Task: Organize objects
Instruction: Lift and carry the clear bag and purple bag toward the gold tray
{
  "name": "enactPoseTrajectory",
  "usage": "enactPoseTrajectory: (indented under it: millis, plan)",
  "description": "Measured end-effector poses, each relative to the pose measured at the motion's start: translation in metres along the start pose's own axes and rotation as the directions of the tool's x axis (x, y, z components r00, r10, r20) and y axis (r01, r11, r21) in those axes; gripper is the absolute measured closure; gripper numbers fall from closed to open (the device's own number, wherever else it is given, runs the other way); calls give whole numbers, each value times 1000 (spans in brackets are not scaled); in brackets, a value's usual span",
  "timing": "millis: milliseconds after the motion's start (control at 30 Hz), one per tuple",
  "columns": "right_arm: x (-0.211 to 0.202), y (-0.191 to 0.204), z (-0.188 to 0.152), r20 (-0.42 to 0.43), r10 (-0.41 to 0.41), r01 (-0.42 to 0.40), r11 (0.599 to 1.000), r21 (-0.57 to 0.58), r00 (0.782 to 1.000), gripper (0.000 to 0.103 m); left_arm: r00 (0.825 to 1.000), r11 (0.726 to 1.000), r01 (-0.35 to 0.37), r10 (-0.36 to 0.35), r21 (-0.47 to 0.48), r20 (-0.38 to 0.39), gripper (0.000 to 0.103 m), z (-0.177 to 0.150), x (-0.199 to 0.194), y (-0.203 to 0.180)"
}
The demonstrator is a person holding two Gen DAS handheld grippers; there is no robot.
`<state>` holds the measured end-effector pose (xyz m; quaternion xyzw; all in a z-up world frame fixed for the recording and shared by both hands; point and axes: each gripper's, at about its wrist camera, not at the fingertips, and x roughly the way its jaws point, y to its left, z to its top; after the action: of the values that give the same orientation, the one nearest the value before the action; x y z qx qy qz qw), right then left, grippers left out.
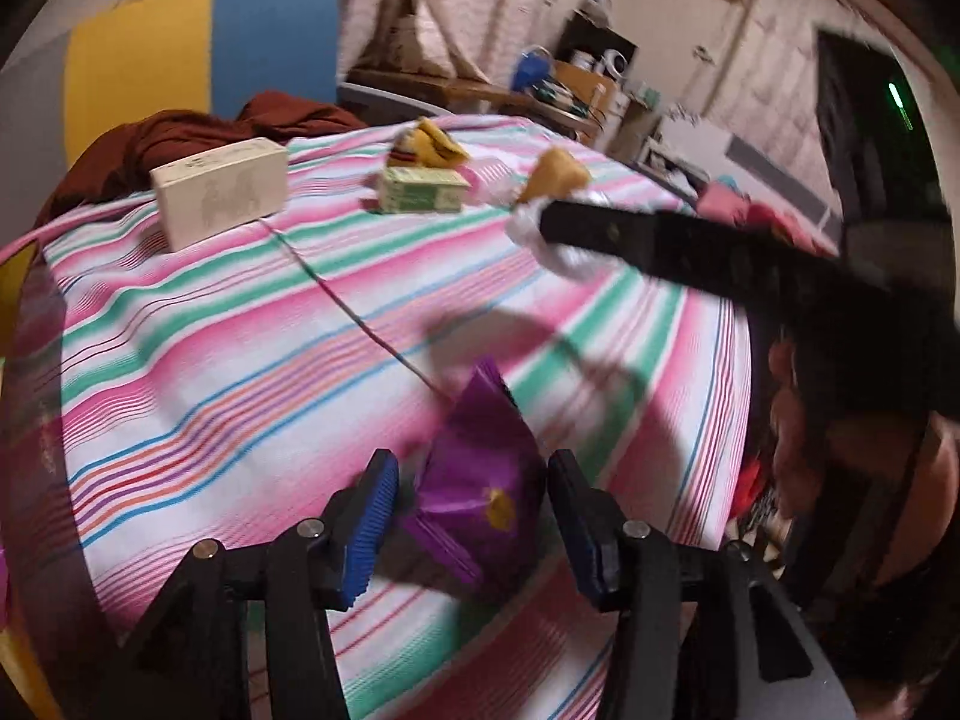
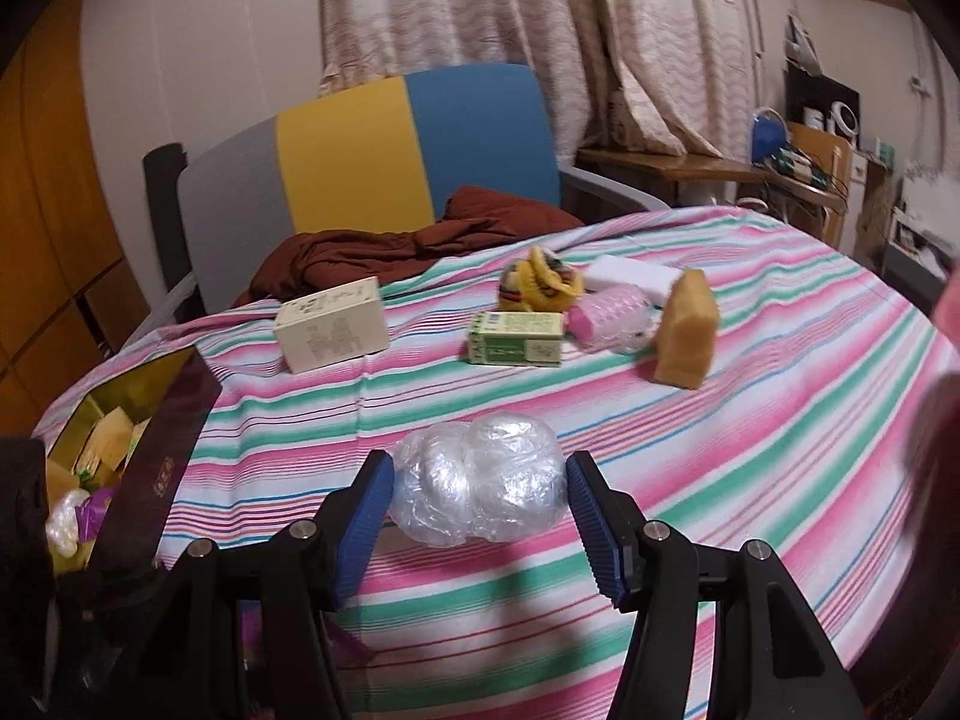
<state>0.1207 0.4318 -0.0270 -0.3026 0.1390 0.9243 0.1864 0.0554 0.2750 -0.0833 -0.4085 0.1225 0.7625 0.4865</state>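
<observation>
Purple packet (image 1: pixel 480 480), left wrist only.

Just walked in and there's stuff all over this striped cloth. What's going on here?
A person is tidying with a handheld gripper in each hand. The left gripper has its jaws around a purple packet; the right gripper brackets a wad of clear plastic. Whether either is squeezing is unclear. Still on the striped cloth: a cream box, a green box and a tan pouch. A dark box at the left edge already holds some items.
</observation>
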Motion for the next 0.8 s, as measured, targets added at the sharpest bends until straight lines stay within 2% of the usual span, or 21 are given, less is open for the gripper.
enactPoseTrajectory:
  millis: [67,133,233,400,600,800]
  plan:
    - [2,-4,-1,-11,1,-1,1000,20,1000,43,999,997,-45,45,57,3,51,-3,3,-8]
    - [3,-5,-3,-20,5,-4,1000,28,1000,43,998,996,-56,55,76,6,61,-4,1,-11]
    - [2,-1,-5,-22,12,-11,1000,19,1000,43,1000,1000,-2,2,13,25,62,-3,-8,-1]
    - [-1,11,-5,-23,39,-39,999,-5,999,43,995,999,1,4,-50,101,62,0,-36,12]
    - [-5,40,-1,-23,105,-106,993,-48,994,43,983,987,-26,55,-161,174,62,-6,-81,43]
    - [-10,92,1,-44,221,-225,964,-140,974,43,964,953,-72,143,-294,226,62,-29,-128,85]
